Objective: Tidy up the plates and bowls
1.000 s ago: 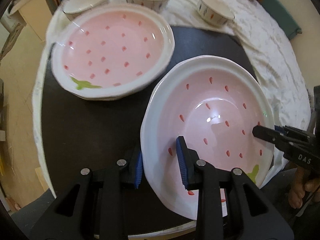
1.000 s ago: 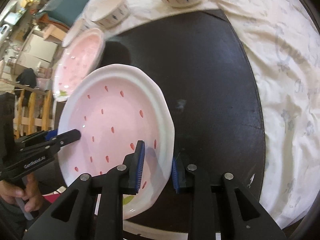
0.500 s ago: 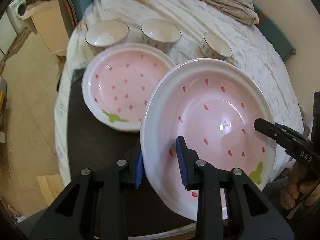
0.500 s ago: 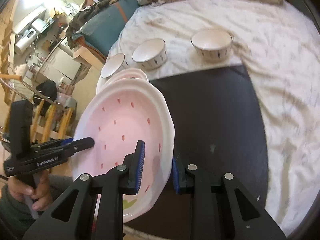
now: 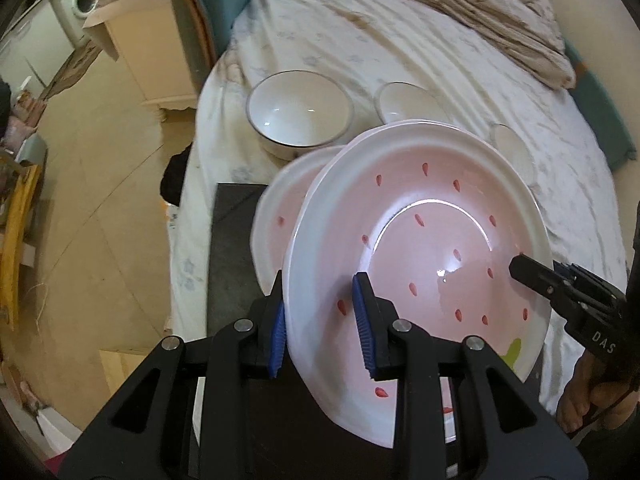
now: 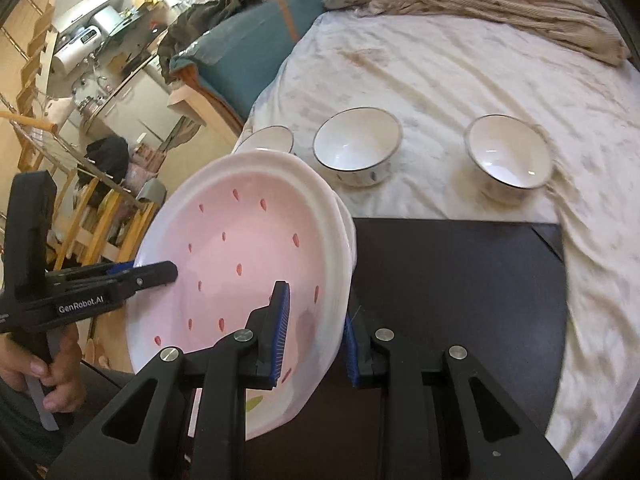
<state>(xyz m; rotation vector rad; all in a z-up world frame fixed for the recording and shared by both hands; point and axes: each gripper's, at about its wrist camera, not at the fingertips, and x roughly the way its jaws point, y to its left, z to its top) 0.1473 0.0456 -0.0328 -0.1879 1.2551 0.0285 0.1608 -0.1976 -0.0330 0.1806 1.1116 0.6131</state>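
Note:
A pink strawberry-patterned plate with a white rim (image 5: 420, 240) (image 6: 240, 248) hangs tilted in the air between both grippers. My left gripper (image 5: 320, 280) is shut on its left rim, and it shows from the side in the right wrist view (image 6: 160, 272). My right gripper (image 6: 314, 304) is shut on the opposite rim, its tip (image 5: 528, 268) resting over the plate's inner slope. A second matching plate (image 5: 272, 216) (image 6: 348, 232) lies below, mostly hidden by the held one. Three white bowls (image 6: 268, 140) (image 6: 356, 148) (image 6: 508, 152) stand in a row behind.
A black mat (image 6: 460, 280) (image 5: 232, 248) covers the near part of a bed with a white sheet (image 6: 440, 60). A beige blanket (image 6: 500, 0) is bunched at the far side. Bare floor (image 5: 100, 200) and a pale cabinet (image 5: 152, 52) lie to the left of the bed.
Both grippers have lifted the held plate off the black mat and carried it up and over the second plate, which is now largely covered. The bowls have not moved.

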